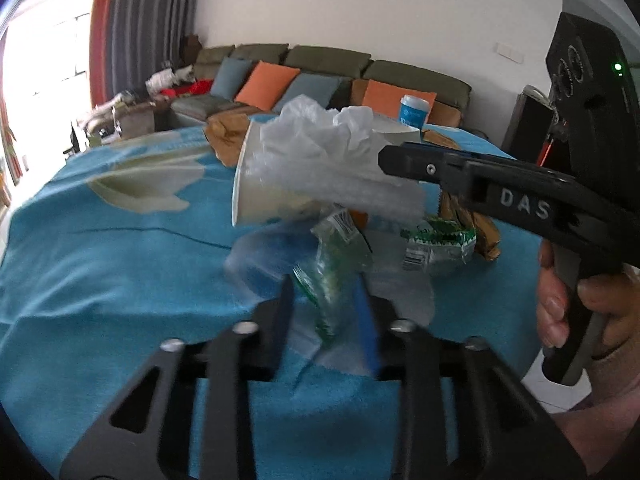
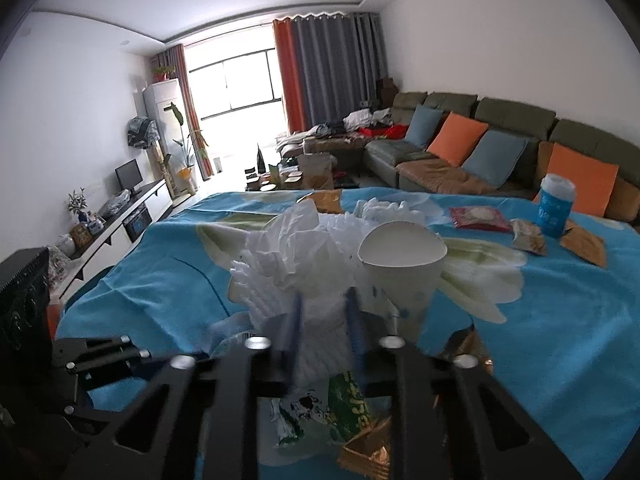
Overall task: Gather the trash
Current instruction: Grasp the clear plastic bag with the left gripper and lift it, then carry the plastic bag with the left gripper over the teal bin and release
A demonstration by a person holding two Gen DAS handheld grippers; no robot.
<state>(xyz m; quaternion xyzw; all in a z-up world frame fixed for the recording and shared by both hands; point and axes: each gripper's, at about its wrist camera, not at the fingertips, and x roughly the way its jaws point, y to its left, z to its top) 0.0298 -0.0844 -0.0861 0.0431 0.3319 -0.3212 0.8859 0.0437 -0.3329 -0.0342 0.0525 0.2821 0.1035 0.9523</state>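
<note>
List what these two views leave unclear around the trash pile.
- Green wrapper, left wrist view: motion blur hides its print and whether the left gripper presses it.
- White foam wrap, right wrist view: it covers the right gripper tips, so pad contact is unclear.
- Paper cup, left wrist view: crumpled white plastic hides its inside.
- Brown packet, right wrist view: the gripper frame partly covers it.

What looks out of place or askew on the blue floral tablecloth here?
The white paper cup is tipped sideways off the tablecloth, riding with the crumpled white plastic wrap in the right gripper. Torn green snack wrappers litter the cloth below.
</note>
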